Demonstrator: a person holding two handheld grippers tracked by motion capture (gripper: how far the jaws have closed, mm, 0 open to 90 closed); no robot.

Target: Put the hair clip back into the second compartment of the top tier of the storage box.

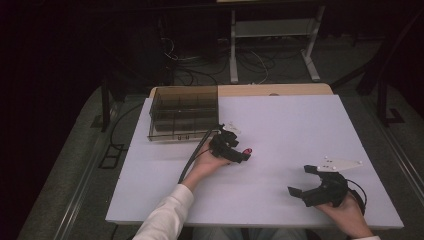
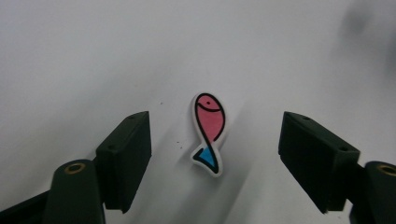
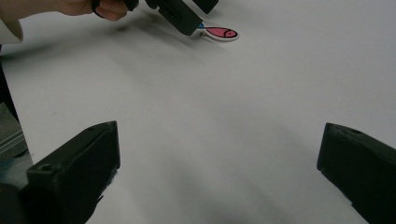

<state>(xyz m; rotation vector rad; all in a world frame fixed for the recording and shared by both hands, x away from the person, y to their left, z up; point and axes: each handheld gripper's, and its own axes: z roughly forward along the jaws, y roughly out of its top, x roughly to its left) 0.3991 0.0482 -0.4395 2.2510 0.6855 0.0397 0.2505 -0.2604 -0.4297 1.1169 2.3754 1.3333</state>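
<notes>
Dim room, white table (image 1: 300,125), cabled floor (image 1: 260,65)

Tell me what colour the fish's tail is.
Blue, on the pink fish; clearest in the left gripper view.

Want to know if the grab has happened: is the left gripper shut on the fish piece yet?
Not yet: the left gripper is open, its jaws apart either side of the fish piece, which lies flat.

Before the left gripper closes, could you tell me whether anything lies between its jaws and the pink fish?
Nothing visible does. The pink fish lies flat on the white table between the open jaws of the left gripper, with bare surface on both sides.
</notes>
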